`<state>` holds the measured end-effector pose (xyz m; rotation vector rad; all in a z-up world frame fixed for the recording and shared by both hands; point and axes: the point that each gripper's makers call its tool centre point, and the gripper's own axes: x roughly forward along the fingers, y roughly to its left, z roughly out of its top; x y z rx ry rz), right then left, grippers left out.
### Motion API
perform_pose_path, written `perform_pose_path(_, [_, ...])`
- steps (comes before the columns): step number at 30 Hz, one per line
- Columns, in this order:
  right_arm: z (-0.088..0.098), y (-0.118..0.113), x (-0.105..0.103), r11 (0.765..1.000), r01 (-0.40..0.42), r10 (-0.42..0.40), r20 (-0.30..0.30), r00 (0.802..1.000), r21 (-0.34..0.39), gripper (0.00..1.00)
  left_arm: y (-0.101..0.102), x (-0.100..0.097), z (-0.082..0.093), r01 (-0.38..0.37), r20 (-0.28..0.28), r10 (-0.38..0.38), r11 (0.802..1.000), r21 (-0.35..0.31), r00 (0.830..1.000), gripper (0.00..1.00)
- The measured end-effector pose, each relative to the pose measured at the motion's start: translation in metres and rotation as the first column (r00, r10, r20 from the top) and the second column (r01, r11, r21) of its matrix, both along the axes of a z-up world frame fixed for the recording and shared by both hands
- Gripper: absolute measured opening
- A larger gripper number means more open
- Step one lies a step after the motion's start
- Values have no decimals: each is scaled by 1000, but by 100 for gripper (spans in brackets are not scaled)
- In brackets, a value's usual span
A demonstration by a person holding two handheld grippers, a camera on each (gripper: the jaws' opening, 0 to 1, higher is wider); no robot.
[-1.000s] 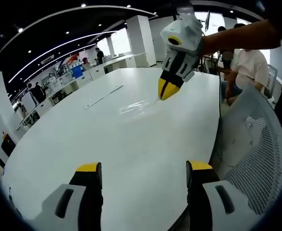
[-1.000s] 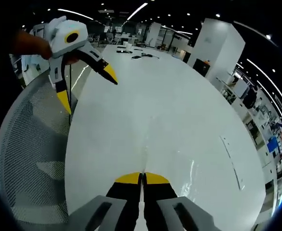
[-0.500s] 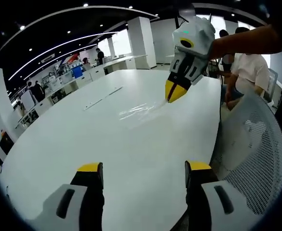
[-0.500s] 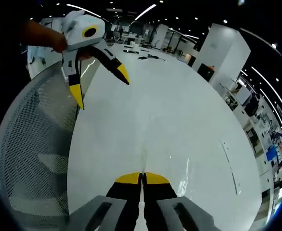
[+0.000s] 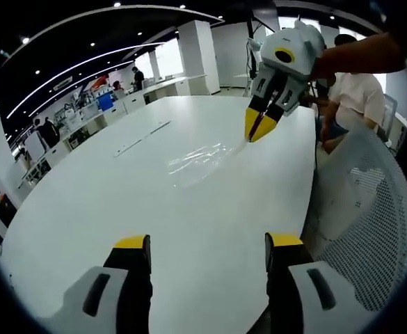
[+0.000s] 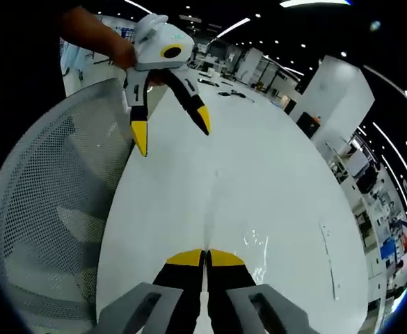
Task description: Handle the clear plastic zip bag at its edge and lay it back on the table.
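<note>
Table (image 5: 120, 209) is my landmark here: one broad white top with a rounded edge. On it I count one clear plastic zip bag (image 5: 197, 157), which I make out mostly by its glinting creases; in the right gripper view the same bag (image 6: 259, 245) lies just beyond my jaws.

I have two grippers. My left gripper (image 5: 206, 250) has its jaws spread wide with nothing between them, above the table's near edge; in the right gripper view I see it (image 6: 170, 131) held in a hand over the table's edge, both yellow tips apart. My right gripper (image 6: 204, 259) has its two yellow tips pressed together; in the left gripper view it (image 5: 260, 127) comes down to the bag's far edge and looks to be pinching the thin plastic there, though the film is too clear for me to be certain.

One grey mesh chair back (image 5: 370, 229) stands beside the table's edge. Two long thin strips (image 5: 142, 136) lie on the table past the bag. One seated person in a white shirt (image 5: 356, 90) is beyond the table's far side.
</note>
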<state>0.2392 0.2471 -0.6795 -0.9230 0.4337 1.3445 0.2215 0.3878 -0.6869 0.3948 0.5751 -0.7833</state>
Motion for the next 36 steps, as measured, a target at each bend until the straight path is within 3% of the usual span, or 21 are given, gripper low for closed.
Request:
perform_pose_path(6, [7, 7, -11, 998, -38, 39, -15, 999, 45, 0, -7, -1, -2, 36, -2, -36, 999, 24, 999, 63])
perform_pose_path(26, [8, 14, -37, 988, -148, 149, -21, 989, 50, 0, -19, -2, -5, 113, -6, -113, 992, 62, 994, 55])
perform_pose_path(36, [11, 16, -42, 984, -169, 170, -15, 985, 56, 0, -24, -3, -3, 194, 33, -198, 976, 98, 980, 34])
